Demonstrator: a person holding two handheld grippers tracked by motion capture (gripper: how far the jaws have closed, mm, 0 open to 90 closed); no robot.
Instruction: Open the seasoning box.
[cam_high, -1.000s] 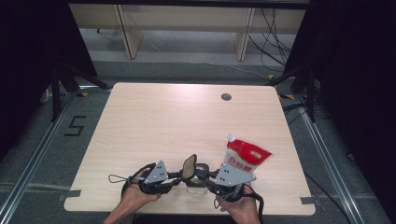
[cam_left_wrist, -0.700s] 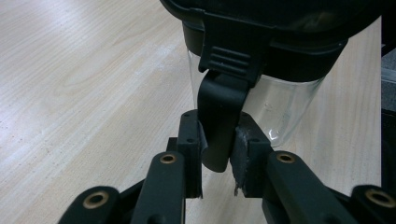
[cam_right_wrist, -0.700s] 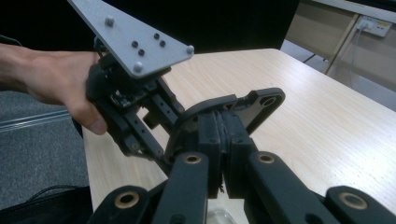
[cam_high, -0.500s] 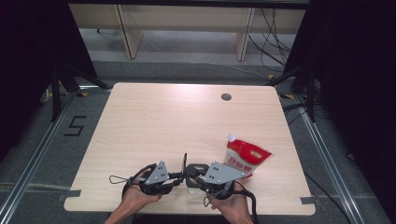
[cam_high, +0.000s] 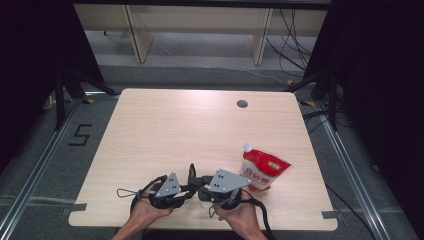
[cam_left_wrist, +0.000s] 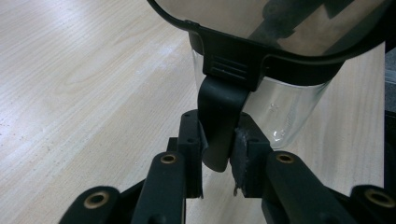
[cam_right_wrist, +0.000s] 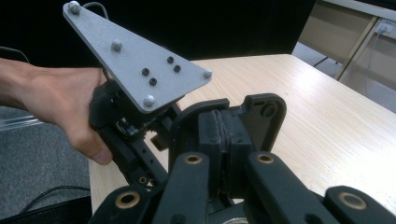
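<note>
Black lid tab (cam_left_wrist: 218, 126) in left claw (cam_left_wrist: 217, 161)

One table (cam_high: 200, 130), one red-and-white pouch (cam_high: 262, 170), one black-rimmed clear container (cam_left_wrist: 280, 60), two tongs

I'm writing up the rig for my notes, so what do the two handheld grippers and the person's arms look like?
Both the left gripper and right gripper are black, each topped by a grey three-cornered plate studded with small screws. Brass-coloured pivots dot the black jaws. A black cable trails from each. The forearms are bare, with no sleeves in view.
</note>
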